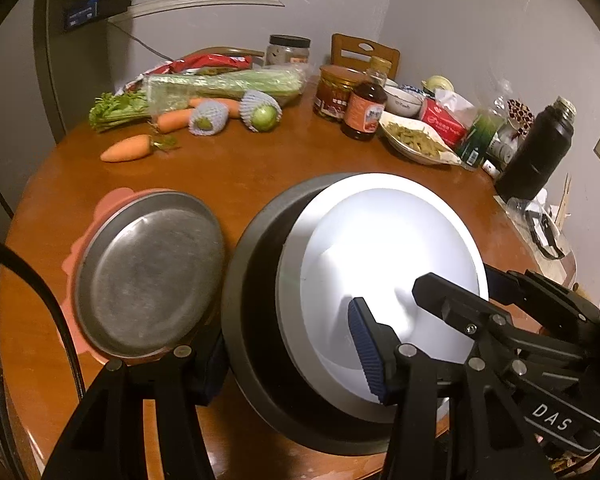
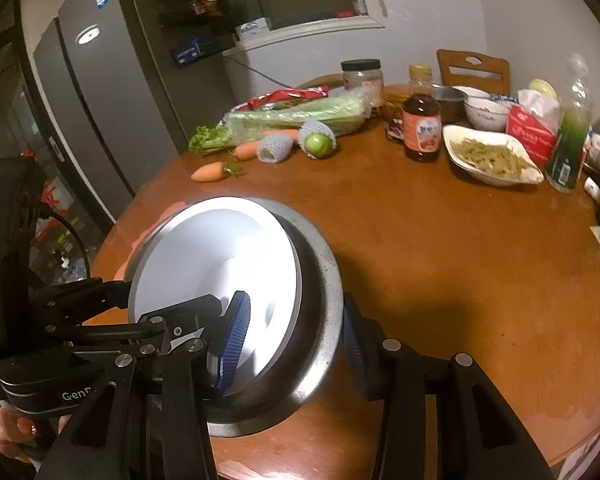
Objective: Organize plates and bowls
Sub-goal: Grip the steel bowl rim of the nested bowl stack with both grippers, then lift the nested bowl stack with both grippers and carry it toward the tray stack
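Observation:
A dark steel bowl [image 1: 256,280] [image 2: 320,320] carries a white bowl [image 1: 380,240] [image 2: 204,248] nested inside it. Both grippers hold this stack by opposite sides of its rim. My left gripper [image 1: 290,356] [image 2: 136,300] is shut on it, one blue pad on the white bowl and the other outside the steel wall. My right gripper [image 2: 292,340] [image 1: 460,288] is shut on the far side in the same way. The stack looks tilted and slightly off the wooden table [image 2: 440,248]. A flat steel plate [image 1: 148,276] lies on a pink mat [image 1: 80,248] to its left.
Carrots [image 1: 126,148], wrapped celery [image 1: 220,84], netted fruit, jars, a sauce bottle [image 1: 364,110] and a white dish of green beans [image 1: 416,138] crowd the back of the table. A black flask [image 1: 536,148] stands at the right. A grey fridge [image 2: 88,100] is off the table's left edge.

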{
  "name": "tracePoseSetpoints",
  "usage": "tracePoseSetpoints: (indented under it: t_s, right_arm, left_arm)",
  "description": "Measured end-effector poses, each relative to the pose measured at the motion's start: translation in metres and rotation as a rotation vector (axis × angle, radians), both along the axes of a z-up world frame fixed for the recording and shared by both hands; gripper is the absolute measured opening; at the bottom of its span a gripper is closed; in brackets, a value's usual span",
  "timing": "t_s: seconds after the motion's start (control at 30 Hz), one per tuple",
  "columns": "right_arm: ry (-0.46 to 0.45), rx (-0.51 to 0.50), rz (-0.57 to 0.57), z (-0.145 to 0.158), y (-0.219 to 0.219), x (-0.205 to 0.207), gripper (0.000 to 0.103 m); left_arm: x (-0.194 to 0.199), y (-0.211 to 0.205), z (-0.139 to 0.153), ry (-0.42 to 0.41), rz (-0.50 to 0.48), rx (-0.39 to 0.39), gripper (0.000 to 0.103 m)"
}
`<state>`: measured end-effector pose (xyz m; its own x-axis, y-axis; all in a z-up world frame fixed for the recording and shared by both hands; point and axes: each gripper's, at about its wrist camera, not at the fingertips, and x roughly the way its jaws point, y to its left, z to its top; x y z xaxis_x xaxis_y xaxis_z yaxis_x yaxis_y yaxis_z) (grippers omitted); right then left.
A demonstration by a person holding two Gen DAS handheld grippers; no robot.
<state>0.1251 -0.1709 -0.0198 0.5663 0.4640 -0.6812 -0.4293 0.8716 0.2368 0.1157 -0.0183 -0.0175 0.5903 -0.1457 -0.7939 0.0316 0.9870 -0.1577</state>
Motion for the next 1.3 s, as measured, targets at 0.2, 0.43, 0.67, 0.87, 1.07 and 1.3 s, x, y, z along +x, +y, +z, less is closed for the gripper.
tracePoseSetpoints:
  t_s: [0.2,0.43,0.67,0.87,1.07,1.3]
  right_arm:
    - [-0.013,0.007,0.025,0.013,0.022,0.003,0.046]
    - [-0.029,0.006,0.063,0.025,0.052,0.009,0.046]
    - [-0.04,0.009,0.105,0.035,0.082,0.017,0.046]
    - [-0.044,0.003,0.141,0.041,0.106,0.023,0.046]
    - [-0.048,0.001,0.163,0.044,0.124,0.032,0.046]
    - [-0.031,-0.004,0.175,0.039,0.136,0.042,0.046]
  left_arm:
    - [-0.003,0.026,0.011,-0.019,0.034,-0.003,0.054]
    - [-0.005,0.053,0.023,-0.034,0.067,0.001,0.054]
    - [-0.006,0.082,0.034,-0.047,0.11,0.0,0.054]
    - [-0.004,0.103,0.04,-0.052,0.14,0.006,0.054]
    - [0.001,0.117,0.041,-0.044,0.158,0.008,0.054]
    - [0.01,0.128,0.034,-0.024,0.166,0.0,0.054]
